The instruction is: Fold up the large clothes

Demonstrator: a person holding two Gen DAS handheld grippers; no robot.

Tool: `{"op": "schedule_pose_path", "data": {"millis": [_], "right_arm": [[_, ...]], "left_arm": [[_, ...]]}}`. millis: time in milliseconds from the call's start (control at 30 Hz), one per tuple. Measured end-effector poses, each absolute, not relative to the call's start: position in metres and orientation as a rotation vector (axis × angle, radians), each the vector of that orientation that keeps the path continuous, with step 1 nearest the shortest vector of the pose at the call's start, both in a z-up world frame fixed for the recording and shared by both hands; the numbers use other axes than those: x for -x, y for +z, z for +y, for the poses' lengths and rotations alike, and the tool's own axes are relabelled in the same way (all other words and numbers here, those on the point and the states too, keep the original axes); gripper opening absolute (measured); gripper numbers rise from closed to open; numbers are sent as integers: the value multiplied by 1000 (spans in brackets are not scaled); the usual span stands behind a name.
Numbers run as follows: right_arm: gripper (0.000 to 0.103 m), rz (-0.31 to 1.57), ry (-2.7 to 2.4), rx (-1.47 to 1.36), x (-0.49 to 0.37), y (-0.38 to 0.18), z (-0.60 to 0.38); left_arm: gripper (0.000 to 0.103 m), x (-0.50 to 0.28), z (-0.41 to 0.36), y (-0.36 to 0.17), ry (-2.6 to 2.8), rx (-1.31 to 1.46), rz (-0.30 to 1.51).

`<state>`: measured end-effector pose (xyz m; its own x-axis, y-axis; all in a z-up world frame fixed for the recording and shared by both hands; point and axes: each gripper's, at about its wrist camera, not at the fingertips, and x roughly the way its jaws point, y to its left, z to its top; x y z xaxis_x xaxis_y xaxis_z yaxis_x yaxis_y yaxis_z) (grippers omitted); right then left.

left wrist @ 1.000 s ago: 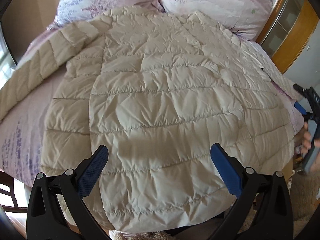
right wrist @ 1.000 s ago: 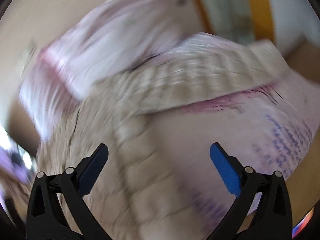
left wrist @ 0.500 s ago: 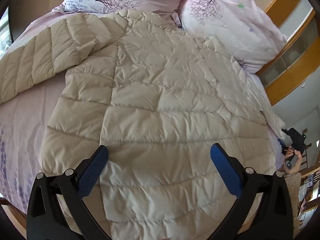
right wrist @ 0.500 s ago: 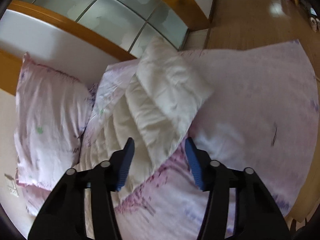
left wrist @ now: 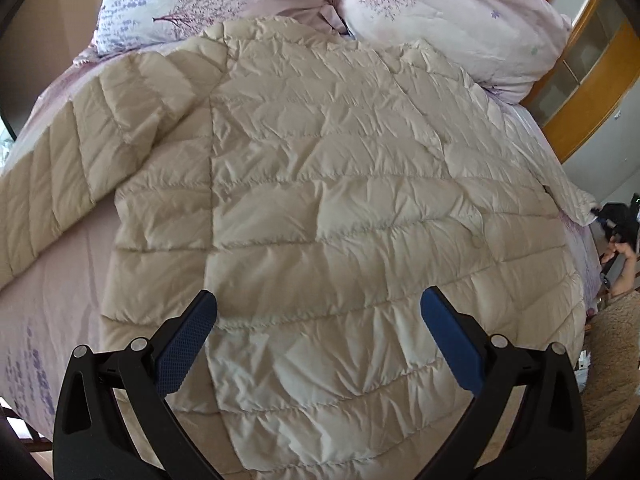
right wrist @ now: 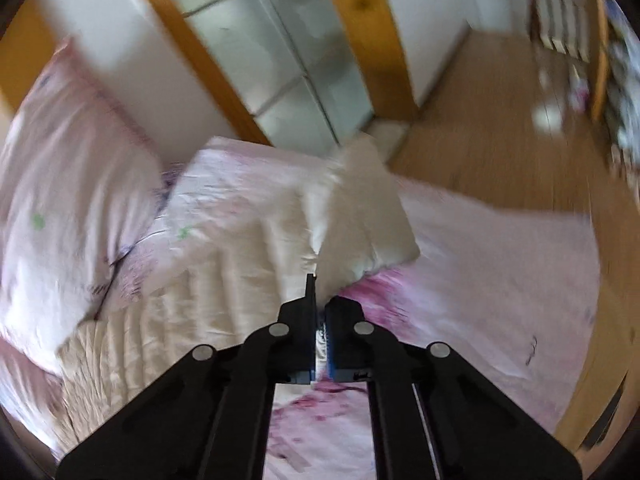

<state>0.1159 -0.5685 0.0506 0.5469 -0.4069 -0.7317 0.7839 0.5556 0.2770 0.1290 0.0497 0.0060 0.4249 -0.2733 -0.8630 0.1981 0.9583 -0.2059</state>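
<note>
A large beige quilted puffer jacket (left wrist: 328, 208) lies back-up, spread over the bed, collar toward the pillows. One sleeve (left wrist: 80, 168) stretches out to the left. My left gripper (left wrist: 320, 328) is open and empty, hovering above the jacket's lower half. My right gripper (right wrist: 319, 304) is shut on the end of the jacket's other sleeve (right wrist: 360, 216) and lifts it off the bed. It also shows in the left wrist view (left wrist: 618, 222) at the bed's right edge, by the sleeve cuff.
Two pink floral pillows (left wrist: 440, 12) lie at the head of the bed. The pink sheet (right wrist: 500, 280) covers the mattress. A wooden-framed glass wardrobe door (right wrist: 280, 60) and wooden floor (right wrist: 500, 120) lie beyond the bed's right side.
My right gripper has closed on the sleeve end and raised it. My left gripper has drifted slightly over the jacket, still open.
</note>
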Motion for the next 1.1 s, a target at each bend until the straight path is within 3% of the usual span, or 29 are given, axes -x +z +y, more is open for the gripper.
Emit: {"op": "schedule_pose_path", "data": {"millis": [333, 633, 733, 833, 900, 967, 1100], "right_arm": [[4, 621, -341, -351, -198, 118, -410], [4, 814, 155, -212, -251, 78, -225], [4, 901, 256, -153, -262, 53, -178], [24, 1014, 328, -91, -264, 26, -142], [50, 1028, 348, -102, -258, 24, -137], [58, 1006, 350, -179, -247, 31, -154], [62, 997, 338, -429, -230, 45, -207]], "left_arm": [[96, -148, 76, 27, -350, 215, 947], [95, -189, 88, 34, -464, 498, 920], [90, -203, 81, 26, -490, 578, 956], [87, -215, 65, 15, -509, 598, 1009], [86, -220, 55, 8, -516, 611, 1035], [82, -226, 45, 0, -524, 630, 1066], [81, -238, 29, -11, -539, 675, 1109]]}}
